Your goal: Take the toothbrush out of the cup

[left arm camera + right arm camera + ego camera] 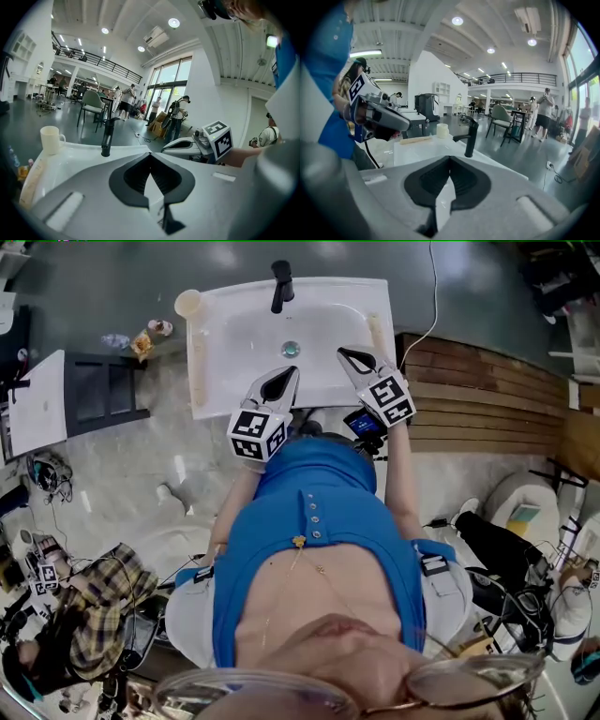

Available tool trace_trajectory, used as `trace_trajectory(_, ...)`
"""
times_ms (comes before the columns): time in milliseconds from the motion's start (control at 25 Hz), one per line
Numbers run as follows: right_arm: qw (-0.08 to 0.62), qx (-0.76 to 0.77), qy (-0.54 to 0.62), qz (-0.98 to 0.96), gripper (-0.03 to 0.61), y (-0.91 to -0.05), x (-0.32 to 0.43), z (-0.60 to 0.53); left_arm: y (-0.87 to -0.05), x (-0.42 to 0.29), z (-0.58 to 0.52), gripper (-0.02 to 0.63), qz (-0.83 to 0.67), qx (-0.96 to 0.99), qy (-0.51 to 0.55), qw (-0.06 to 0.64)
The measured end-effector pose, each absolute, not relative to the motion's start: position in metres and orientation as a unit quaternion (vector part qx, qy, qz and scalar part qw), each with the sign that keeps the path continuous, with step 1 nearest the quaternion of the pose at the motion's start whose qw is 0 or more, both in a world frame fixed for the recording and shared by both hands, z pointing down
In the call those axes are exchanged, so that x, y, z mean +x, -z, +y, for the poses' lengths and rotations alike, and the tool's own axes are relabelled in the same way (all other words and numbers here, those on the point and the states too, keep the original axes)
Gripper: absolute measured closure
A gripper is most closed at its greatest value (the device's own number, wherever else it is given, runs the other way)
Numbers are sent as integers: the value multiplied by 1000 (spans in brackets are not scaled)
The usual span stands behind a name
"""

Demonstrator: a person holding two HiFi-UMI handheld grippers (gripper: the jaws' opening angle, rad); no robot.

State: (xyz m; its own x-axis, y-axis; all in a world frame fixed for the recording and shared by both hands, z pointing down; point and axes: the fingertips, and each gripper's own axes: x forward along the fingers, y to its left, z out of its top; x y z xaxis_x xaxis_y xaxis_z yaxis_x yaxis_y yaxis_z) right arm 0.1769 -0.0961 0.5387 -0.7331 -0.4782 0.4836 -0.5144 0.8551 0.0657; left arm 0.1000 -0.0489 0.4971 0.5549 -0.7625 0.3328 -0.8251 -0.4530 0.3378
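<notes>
Closest in: your blue shirt, with both grippers held out over the near rim of the sink.
- Left gripper: jaws pressed together, nothing between them.
- Right gripper: likewise closed and empty, its tip over the basin's right side.
- The only print on either is the black-and-white square markers on their cubes.
- A small blue-lit screen sits beside your right gripper's cube, too small to read.

Surface:
- The white sink has its drain in the middle and a black faucet at the far rim.
- A short pale stick lies along the right rim, just beside your right gripper's tip. It is likely the toothbrush, though too small to be sure.
- The cup stands upright on the far left corner, well apart from that stick.
- A longer beige strip lies along the left rim, one end near the cup.

Floor:
- Pale mottled stone lies under you.
- Slatted wooden boards are to your right.
- A glossy dark grey floor runs beyond the sink.
- A dark frame stand is to your left.

Farther off is a high white hall:
- round ceiling lights
- a mezzanine with a black railing
- tall windows
- a chair
- several people standing
</notes>
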Motion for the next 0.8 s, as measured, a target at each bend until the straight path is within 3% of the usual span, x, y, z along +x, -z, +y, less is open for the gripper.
trace_trajectory(440,214,196,-3,-957,577,-499,138,-73,-487,107,-54,612,-457,862,-66,207)
trace_trajectory(800,106,193,-9,-976,577,-454,131,-62,-451,108,-54,612,-458,873,-43,160)
